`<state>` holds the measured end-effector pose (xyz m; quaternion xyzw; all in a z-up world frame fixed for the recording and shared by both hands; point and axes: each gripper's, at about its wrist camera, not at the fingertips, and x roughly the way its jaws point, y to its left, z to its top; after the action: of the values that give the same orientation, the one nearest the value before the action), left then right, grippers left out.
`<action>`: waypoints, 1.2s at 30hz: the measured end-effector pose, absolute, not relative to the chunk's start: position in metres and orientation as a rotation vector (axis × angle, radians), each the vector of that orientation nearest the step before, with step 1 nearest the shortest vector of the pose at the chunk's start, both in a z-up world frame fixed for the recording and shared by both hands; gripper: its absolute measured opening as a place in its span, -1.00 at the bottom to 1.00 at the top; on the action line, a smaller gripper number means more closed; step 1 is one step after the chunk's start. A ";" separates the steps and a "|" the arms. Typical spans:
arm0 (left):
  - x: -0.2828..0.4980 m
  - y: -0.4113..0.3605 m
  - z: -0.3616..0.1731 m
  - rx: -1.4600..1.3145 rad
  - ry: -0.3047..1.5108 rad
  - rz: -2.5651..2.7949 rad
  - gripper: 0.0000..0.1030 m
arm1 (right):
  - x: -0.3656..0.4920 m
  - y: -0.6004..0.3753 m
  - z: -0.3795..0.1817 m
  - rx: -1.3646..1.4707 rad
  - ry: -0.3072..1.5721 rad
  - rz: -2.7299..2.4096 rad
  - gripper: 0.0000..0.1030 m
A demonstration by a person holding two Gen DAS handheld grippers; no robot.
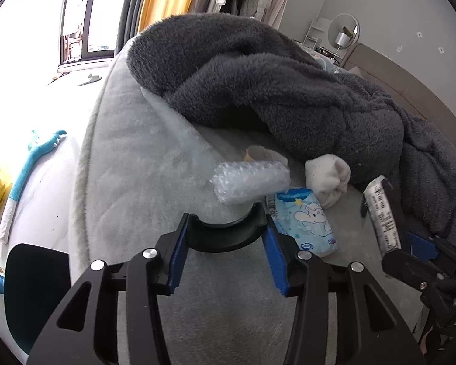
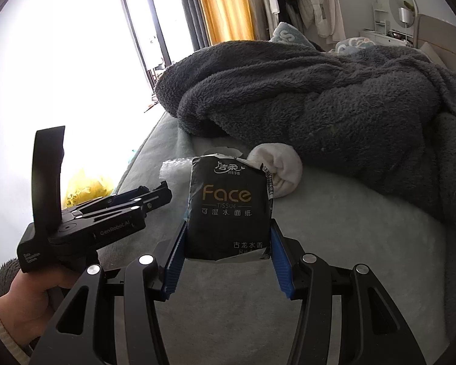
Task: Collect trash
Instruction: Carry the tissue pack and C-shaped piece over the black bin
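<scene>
While our right tool clenches the black tissue pack at frame centre above the bed, we keep it square; left tool is released.

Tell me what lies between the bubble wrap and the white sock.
In the left wrist view, only bare grey bed cover separates the bubble wrap from the white sock; the blue tissue pack sits just below.

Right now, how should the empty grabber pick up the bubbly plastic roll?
Take the bubble wrap roll across its middle, coming down from above with one finger on each long side. It lies flat on the bed as a squashy tube, so it should pinch easily there. The left gripper is open just in front of it. The right gripper already holds the tissue pack.
</scene>
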<state>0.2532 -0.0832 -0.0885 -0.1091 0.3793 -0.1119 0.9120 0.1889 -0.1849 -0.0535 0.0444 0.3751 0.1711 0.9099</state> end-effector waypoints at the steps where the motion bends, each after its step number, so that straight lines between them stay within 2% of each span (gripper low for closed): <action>1: 0.253 -0.081 -0.088 -0.229 0.780 -0.230 -0.04 | 0.189 -0.183 -0.053 0.089 0.774 0.356 0.01; 28: 0.230 0.014 -0.074 -0.258 0.716 -0.155 -0.04 | 0.196 -0.092 -0.027 0.008 0.751 0.459 0.01; 36: 0.223 0.051 -0.081 -0.270 0.748 -0.112 -0.04 | 0.195 -0.051 -0.022 -0.035 0.749 0.503 0.01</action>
<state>0.2229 0.0508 -0.0813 -0.1316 0.3638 -0.0546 0.9205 0.1947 -0.0506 -0.0223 -0.0169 0.3618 0.2430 0.8998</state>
